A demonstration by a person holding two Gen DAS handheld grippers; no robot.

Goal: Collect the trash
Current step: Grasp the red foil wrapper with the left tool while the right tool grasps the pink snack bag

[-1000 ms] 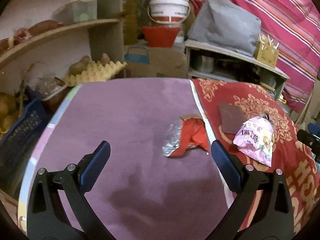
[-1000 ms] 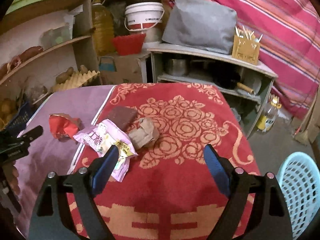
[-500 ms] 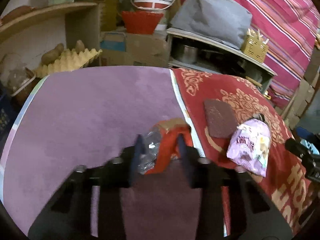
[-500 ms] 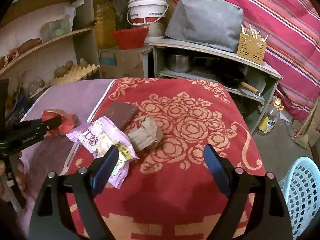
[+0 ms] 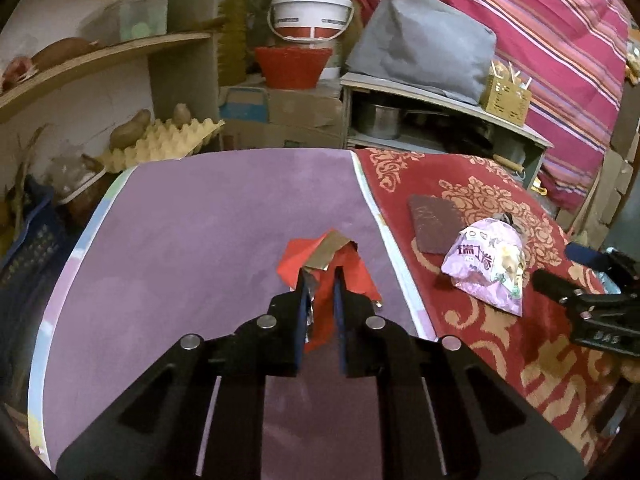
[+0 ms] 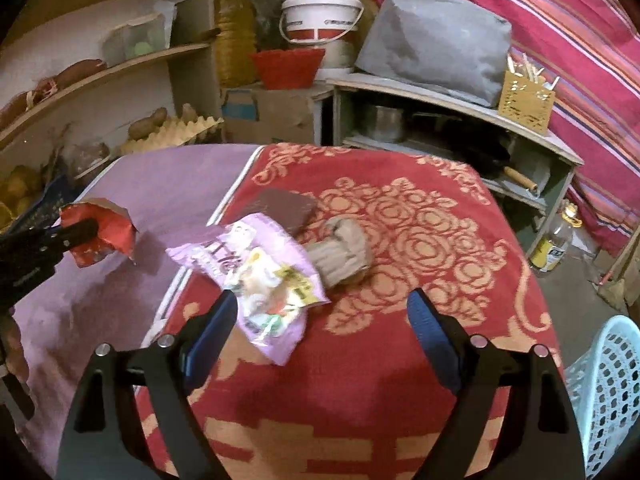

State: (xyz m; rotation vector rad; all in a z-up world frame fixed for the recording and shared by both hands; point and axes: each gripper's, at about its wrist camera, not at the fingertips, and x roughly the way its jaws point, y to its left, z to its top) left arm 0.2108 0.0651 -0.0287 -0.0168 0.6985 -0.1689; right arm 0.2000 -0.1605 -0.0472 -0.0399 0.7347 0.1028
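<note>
My left gripper (image 5: 320, 276) is shut on a crumpled red and silver foil wrapper (image 5: 352, 268) and holds it just above the purple cloth; the wrapper also shows at the left of the right wrist view (image 6: 104, 228). My right gripper (image 6: 322, 304) is open over the red patterned cloth. A pink snack bag (image 6: 260, 276) lies just ahead of its left finger, also seen in the left wrist view (image 5: 488, 264). A crumpled brown paper wad (image 6: 344, 248) and a flat dark brown packet (image 6: 288, 208) lie beyond the bag.
A pale blue laundry-style basket (image 6: 608, 392) stands on the floor at the lower right. Shelves with potatoes, an egg tray (image 5: 160, 144), a white bucket (image 5: 312, 12) and a red bowl stand behind the table. A low shelf with pots stands at the back right.
My left gripper has closed on the red foil wrapper and lifted it slightly. My right gripper has moved a little nearer to the pink snack bag and stays open.
</note>
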